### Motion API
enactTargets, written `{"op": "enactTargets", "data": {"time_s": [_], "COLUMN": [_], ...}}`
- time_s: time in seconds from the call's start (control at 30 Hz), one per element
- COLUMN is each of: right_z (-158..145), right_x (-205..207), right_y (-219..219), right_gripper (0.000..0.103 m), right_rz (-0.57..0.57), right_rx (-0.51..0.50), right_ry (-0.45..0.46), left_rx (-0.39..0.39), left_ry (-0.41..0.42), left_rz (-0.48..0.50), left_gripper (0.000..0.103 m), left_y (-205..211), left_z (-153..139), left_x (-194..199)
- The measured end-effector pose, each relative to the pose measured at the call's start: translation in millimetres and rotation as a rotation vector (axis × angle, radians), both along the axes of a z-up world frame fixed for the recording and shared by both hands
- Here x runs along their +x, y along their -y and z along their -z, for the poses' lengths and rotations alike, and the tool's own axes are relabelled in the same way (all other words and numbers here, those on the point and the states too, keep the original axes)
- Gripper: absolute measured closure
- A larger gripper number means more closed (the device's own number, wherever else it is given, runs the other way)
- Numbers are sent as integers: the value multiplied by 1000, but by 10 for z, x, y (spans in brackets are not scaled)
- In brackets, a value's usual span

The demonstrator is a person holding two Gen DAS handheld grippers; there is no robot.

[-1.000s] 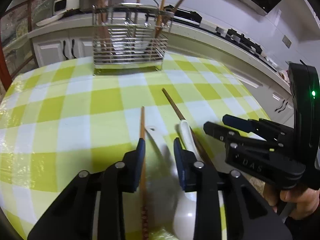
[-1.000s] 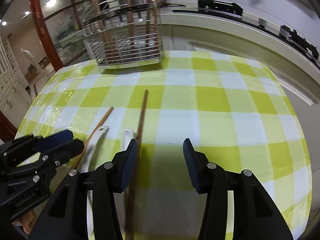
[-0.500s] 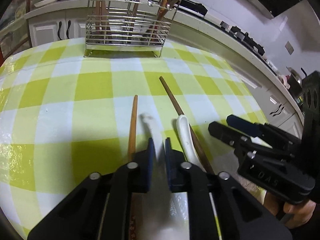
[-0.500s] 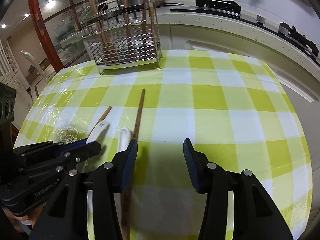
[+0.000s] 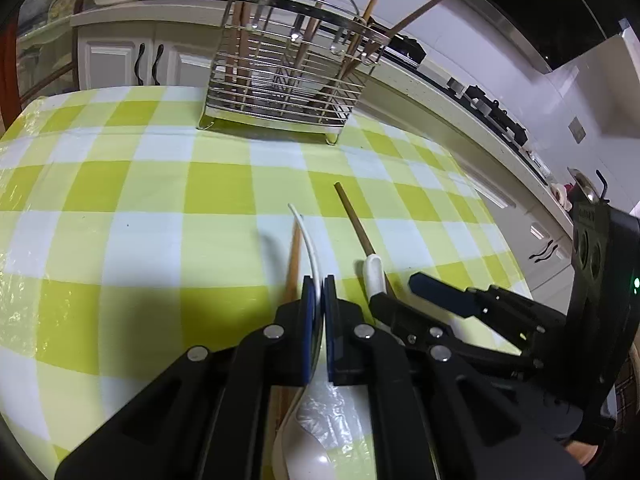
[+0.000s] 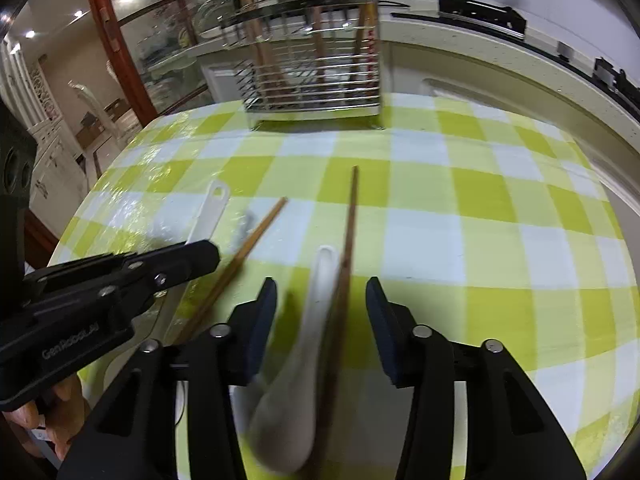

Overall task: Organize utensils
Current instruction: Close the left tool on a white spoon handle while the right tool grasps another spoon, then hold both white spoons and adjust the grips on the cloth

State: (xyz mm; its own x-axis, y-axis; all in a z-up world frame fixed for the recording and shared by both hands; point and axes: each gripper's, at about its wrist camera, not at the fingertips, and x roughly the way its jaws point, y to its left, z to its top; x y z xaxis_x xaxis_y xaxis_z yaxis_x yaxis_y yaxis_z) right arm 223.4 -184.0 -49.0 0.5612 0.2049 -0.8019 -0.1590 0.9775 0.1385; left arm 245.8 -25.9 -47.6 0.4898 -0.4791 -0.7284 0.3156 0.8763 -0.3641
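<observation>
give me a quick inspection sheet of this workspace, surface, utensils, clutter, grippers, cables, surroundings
Surface: table under a green and white checked cloth with a clear plastic cover.
Job's things: wire utensil rack at the far edge, holding upright chopsticks. Two white spoons and two loose chopsticks lie near the grippers: chopstick, second chopstick, second spoon.
Clutter: nothing seen.
Grippers: left gripper shut on a white spoon; right gripper open, straddling the second spoon and one chopstick.
Cables: nothing seen.
Surroundings: kitchen counter, white cabinets, glass-fronted cupboard.
</observation>
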Motion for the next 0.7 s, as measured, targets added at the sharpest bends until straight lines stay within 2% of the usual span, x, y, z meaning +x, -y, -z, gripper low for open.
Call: {"op": "enactTargets", "data": {"time_s": [0.3,0.43,0.7], "right_z": [109,83,50], "right_x": [67,77,45], "right_y": [-89,-41,-3], "right_gripper": [85,86,86], "right_rz": [-37,-11,10], "right_rx": [44,56,16], "right_ry": [-43,-39,-21], "left_rx": [-10,-14,-17], "left_ry": [3,6,7], "left_rz": [-8,-11,-19], "left_gripper": [98,98,98], "left_y": [-56,-85,-113], "left_z": [8,7,15], "left_x": [-7,-10,-3]}}
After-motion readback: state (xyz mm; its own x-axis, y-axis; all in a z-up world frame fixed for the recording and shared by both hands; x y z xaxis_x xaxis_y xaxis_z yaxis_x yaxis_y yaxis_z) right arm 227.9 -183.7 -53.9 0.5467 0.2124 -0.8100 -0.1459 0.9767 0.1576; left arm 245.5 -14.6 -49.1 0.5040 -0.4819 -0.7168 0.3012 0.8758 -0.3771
